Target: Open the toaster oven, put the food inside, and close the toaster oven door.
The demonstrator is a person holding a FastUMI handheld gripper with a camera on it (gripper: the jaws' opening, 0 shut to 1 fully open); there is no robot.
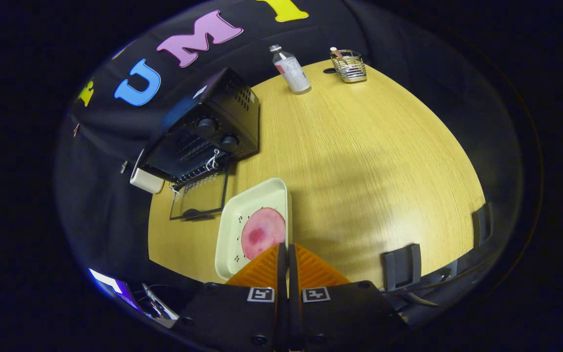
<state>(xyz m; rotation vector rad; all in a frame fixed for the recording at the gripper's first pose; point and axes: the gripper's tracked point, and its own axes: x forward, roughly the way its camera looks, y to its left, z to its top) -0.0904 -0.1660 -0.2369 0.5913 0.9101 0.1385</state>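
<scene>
Gripper [284, 249]: fingers pressed together, holding nothing.
Tray [227, 230]: just ahead, pink food [262, 232] on it.
Toaster oven [208, 134]: door [198, 198] open.

I see my gripper [284, 250] from just behind, looking forward along its two fingers [262, 268]. The fingers stand side by side with their inner edges nearly meeting, a thin dark slit between them, and nothing is caught in that slit. The gripper body sits level below them, a square marker on each half.
</scene>
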